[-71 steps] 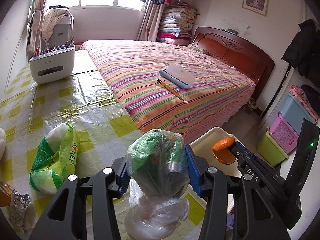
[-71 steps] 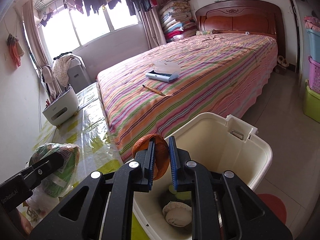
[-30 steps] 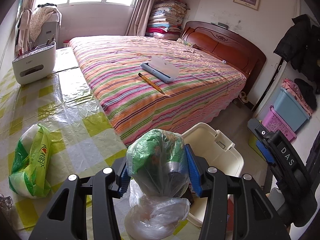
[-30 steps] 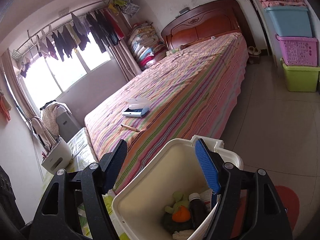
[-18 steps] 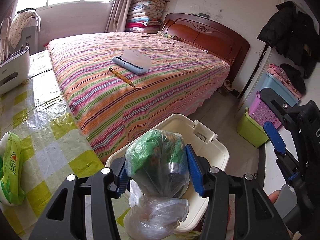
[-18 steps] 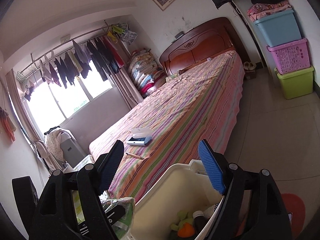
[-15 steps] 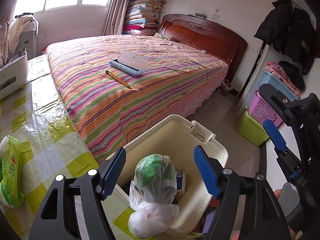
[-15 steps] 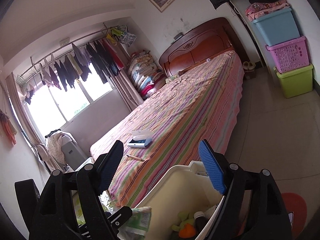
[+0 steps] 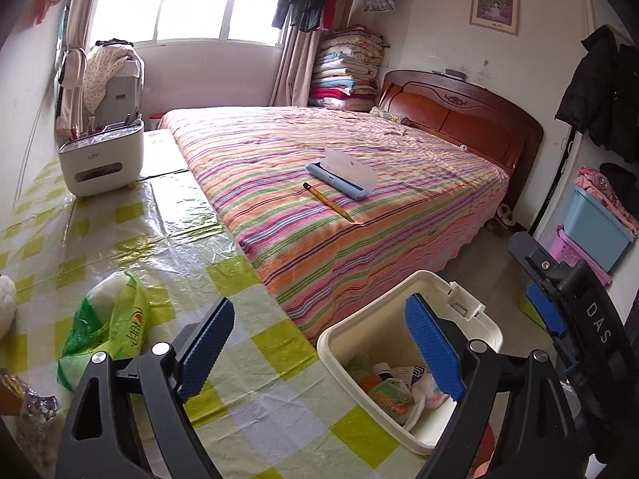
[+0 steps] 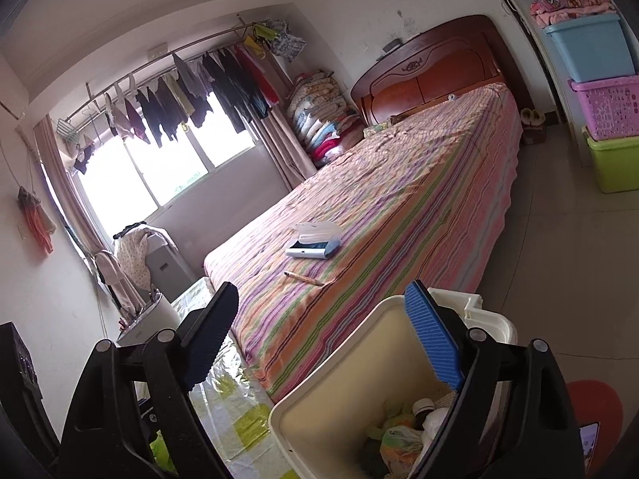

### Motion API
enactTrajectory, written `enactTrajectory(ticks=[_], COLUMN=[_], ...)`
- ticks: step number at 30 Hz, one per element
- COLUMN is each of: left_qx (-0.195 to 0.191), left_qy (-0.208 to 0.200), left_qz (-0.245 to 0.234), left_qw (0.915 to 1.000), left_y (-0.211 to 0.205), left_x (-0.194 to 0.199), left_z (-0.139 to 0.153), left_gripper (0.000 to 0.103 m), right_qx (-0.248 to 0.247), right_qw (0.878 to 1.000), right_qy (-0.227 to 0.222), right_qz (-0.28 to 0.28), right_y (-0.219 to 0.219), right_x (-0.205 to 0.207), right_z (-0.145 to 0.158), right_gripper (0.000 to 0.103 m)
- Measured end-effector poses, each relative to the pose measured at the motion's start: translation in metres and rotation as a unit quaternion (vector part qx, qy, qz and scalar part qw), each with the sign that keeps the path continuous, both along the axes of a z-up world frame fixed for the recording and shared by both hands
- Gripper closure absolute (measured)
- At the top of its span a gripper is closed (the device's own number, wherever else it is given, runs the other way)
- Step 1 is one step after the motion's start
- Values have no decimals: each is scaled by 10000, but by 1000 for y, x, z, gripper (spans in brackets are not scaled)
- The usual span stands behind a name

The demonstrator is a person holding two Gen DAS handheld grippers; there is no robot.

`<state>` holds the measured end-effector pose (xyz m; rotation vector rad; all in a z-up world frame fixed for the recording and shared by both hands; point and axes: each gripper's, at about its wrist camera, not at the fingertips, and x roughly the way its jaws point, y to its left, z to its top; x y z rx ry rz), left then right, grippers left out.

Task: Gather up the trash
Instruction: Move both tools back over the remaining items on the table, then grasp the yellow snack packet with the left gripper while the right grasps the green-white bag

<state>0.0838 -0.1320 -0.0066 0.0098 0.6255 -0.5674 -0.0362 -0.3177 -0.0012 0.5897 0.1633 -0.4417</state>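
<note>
My left gripper [image 9: 319,343] hangs over the table edge beside the cream bin [image 9: 475,319]; its jaws are opening and nothing is between them. The bagged trash [image 9: 389,395] lies inside the bin among a bottle and paper scraps. On the checked tablecloth [image 9: 120,239] to the left sits a green plastic bag [image 9: 108,331], with a foil wrapper [image 9: 28,403] at the lower left edge. My right gripper [image 10: 321,335] is above the bin [image 10: 319,419], jaws opening and empty. One of its blue fingers [image 9: 545,313] shows right of the bin.
A striped bed [image 9: 339,183] with a pencil and a blue case runs right behind the table and bin. A white organiser box [image 9: 102,159] stands at the table's far end. Stacked storage tubs [image 10: 607,119] line the right wall. Bare floor tiles lie beyond the bin.
My left gripper opened and let go of the bagged trash, which dropped into the bin; it then swung back towards the table. The right gripper's jaws widened slightly and its view tilted up.
</note>
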Motion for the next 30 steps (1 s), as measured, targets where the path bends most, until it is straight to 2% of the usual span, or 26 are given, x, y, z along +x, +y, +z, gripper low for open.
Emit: enactTrajectory(ticks=[4, 7, 10, 15, 18, 23, 26, 30], left_qx=[78, 186, 206, -238, -341, -138, -22, -47], left_qy=[-21, -97, -63, 337, 471, 820, 1015, 1281], left_qz=[560, 1166, 1835, 2726, 2918, 2894, 2825, 2757], left_qw=[9984, 9930, 9828, 9613, 9547, 9536, 9539, 9527], left_y=[51, 100, 153, 237, 262, 266, 267, 269], left_x=[-2, -7, -12, -12, -4, 21, 34, 45], left_z=[5, 4, 0, -15, -23, -40, -51, -64], left_gripper=[18, 18, 18, 18, 18, 18, 18, 18], right_qx=[-35, -66, -230, -345, -374, -417, -243, -407], right_qw=[9945, 9852, 9785, 9653, 9596, 9539, 9481, 9362], right_qy=[484, 777, 896, 1101, 1184, 1231, 1253, 1406], right_qz=[925, 1525, 1845, 2343, 2526, 2704, 2913, 3194], right_y=[31, 56, 83, 121, 136, 154, 160, 182], right_x=[35, 54, 63, 78, 83, 96, 112, 136], right_z=[-6, -12, -13, -21, -28, -29, -29, -31], right_gripper=[18, 18, 18, 18, 18, 18, 18, 18])
